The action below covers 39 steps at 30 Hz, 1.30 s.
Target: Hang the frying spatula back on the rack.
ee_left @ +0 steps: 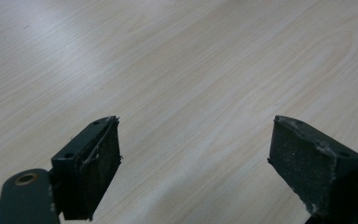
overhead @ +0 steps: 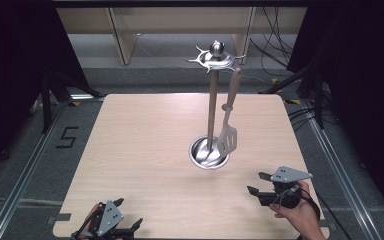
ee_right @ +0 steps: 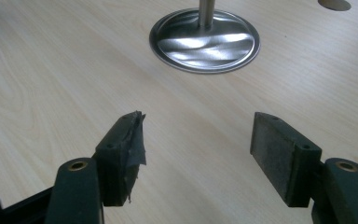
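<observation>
A pale wood-grain table with rounded corners is seen from above, set on a grey floor between dark curtains, with black cables trailing at the far right. Just right of the table's centre, a shiny metal utensil stand is placed upright; its round dished base rests on the tabletop and its thin pole is topped by a hooked ring with a ball knob. A slotted metal spatula with a light wooden handle is hung from one of the hooks, blade downward, its blade just beside the base on the right.

The left gripper is held at the near left edge of the table, well apart from the stand. In the left gripper view, its two black jaws are spread wide with nothing but bare tabletop between them.

The right gripper is held in a hand at the near right, near the stand's base but not touching it. In the right gripper view, its jaws are likewise parted and empty, pointed towards the base, and torn padding is visible on one jaw.
</observation>
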{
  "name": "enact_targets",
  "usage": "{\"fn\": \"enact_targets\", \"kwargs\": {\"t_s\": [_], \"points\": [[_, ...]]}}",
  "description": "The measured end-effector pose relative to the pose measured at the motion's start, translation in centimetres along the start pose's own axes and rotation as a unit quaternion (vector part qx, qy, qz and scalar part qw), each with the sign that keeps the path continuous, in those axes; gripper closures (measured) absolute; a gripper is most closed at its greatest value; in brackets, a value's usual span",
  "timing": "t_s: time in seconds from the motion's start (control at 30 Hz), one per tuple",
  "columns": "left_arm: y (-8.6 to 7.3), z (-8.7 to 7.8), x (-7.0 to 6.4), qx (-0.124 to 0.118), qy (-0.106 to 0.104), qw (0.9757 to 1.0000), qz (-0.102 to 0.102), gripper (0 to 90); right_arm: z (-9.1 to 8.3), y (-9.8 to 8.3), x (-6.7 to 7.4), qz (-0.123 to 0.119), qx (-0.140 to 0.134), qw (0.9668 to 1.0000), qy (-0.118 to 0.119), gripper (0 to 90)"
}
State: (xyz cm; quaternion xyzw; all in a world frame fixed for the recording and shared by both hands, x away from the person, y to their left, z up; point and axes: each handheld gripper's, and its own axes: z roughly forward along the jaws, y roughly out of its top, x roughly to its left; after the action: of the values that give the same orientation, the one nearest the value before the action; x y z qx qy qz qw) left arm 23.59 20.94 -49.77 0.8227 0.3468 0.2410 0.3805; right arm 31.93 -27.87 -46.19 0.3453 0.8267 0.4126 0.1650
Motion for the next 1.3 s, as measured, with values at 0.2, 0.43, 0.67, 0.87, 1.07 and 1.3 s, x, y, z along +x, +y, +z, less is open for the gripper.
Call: {"fn": "enact_targets", "kwargs": {"t_s": [0.2,0.43,0.67,0.87,1.07,1.3], "points": [[-0.1,0.1,-0.2,-0.001,0.003,1.0000,-0.005,15.5,-0.2,-0.6,0.4,-0.002,0.005,1.0000,0.003,35.5],[-0.3,0.1,-0.2,-0.005,0.005,0.9999,-0.011,15.5,-0.4,-1.4,1.0,-0.006,0.012,0.9999,-0.003,32.8],[-0.2,0.1,-0.1,0.003,0.007,1.0000,0.000,15.4,-0.4,-2.2,1.1,-0.011,0.017,0.9997,-0.013,30.6],[-0.3,0.1,-0.2,-0.004,0.003,0.9999,-0.010,15.4,-0.4,-2.8,1.5,-0.009,0.030,0.9993,-0.019,29.6],[-0.2,-0.1,-0.1,0.004,0.005,1.0000,0.004,15.3,-0.4,-3.3,1.9,-0.014,0.033,0.9989,-0.030,28.7],[-0.2,0.0,-0.1,0.006,0.002,1.0000,0.004,15.4,-0.3,-3.6,2.0,-0.010,0.039,0.9988,-0.029,28.7]]}}
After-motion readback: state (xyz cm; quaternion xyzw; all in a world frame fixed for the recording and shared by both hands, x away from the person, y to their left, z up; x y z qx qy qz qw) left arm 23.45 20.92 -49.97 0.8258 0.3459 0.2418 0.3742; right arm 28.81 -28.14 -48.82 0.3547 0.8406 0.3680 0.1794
